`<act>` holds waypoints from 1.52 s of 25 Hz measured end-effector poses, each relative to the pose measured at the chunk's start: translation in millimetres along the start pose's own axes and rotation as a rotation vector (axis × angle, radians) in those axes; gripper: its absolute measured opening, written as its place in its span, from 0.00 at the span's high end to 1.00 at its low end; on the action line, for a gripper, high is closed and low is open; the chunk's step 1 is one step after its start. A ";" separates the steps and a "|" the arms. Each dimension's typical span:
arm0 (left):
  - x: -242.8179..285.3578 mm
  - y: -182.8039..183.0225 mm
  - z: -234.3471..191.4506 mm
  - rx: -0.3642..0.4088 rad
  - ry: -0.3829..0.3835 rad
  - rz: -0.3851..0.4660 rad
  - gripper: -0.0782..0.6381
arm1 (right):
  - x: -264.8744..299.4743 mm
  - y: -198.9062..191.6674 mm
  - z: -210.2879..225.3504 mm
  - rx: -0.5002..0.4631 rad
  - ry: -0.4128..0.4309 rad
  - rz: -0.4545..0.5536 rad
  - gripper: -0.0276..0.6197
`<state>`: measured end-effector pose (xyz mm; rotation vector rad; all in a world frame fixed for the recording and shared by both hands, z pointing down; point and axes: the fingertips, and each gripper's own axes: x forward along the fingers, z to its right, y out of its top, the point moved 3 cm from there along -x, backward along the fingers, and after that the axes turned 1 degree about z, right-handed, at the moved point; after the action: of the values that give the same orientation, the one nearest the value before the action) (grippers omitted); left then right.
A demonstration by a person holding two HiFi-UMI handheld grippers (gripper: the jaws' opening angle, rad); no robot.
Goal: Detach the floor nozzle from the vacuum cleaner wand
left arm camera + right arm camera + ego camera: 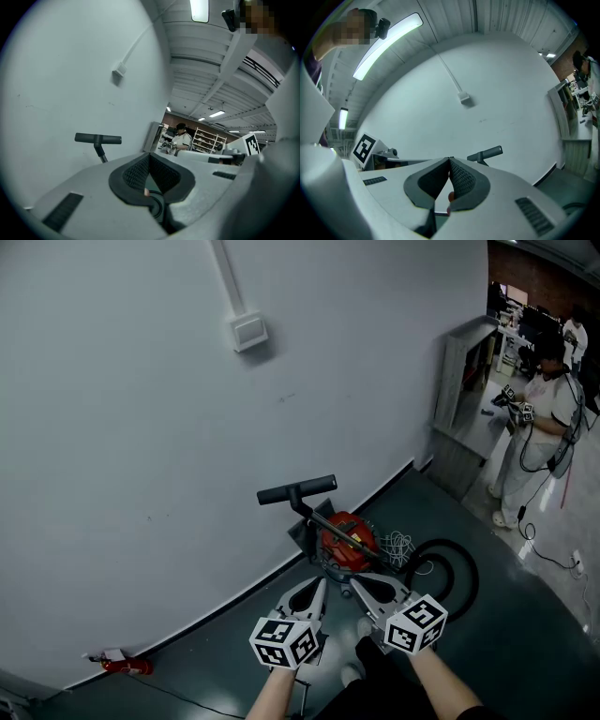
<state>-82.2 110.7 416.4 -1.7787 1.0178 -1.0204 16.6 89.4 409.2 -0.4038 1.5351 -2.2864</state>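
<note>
We hold the left gripper (317, 585) and right gripper (367, 583) near the red vacuum cleaner (345, 538), fingers of both pressed together, empty.

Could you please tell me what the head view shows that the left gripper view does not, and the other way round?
Only the head view plainly shows the red vacuum body, its coiled black hose and the floor. Only the left gripper view shows the ceiling light and the shelves. Both show the black floor nozzle before the white wall, the wall box, and a person in the background.
</note>
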 end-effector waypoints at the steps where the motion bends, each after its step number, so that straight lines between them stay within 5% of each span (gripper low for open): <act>1: 4.6 -0.9 -4.2 -0.002 0.003 -0.001 0.88 | 3.5 -1.1 5.0 0.000 0.000 -0.001 0.93; 21: 125.2 22.4 -107.6 -0.081 0.068 -0.064 0.88 | 130.6 -6.3 122.2 0.077 0.037 -0.081 0.93; 38: 163.9 26.5 -158.9 -0.150 0.160 -0.096 0.88 | 187.5 -8.7 164.0 0.085 0.121 -0.147 0.93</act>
<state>-176.8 -87.7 483.7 -1.9067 1.1426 -1.1885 -83.0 -126.1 485.0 -0.3729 1.5029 -2.5212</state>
